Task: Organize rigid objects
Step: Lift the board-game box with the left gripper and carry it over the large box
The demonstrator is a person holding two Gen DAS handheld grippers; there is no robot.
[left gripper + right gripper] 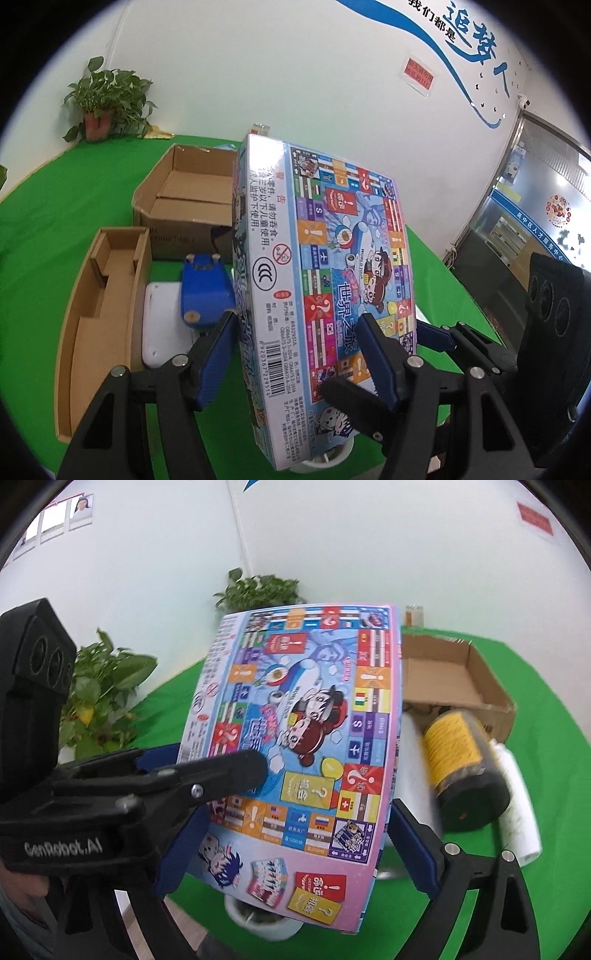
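Note:
A colourful board game box (pixel 332 258) hangs tilted above the green table (pixel 55 192), printed back face toward both cameras. My left gripper (pixel 297 315) is shut on it across its thickness, one blue finger (pixel 218 354) on the hidden front, the other on the back. In the right wrist view the same box (pixel 306 720) fills the middle. My right gripper (pixel 299 805) spans the box's width, its blue fingers (pixel 413 842) against the two long edges. The left gripper's black finger lies across the box face there.
An open cardboard box (pixel 192 199) and a narrow cardboard tray (pixel 99 306) stand at left, with a blue object (pixel 205 291) on a white slab (pixel 162 325). A yellow-labelled jar (pixel 461 764) and a white roll (pixel 517 801) lie at right. A white bowl (pixel 258 919) sits below.

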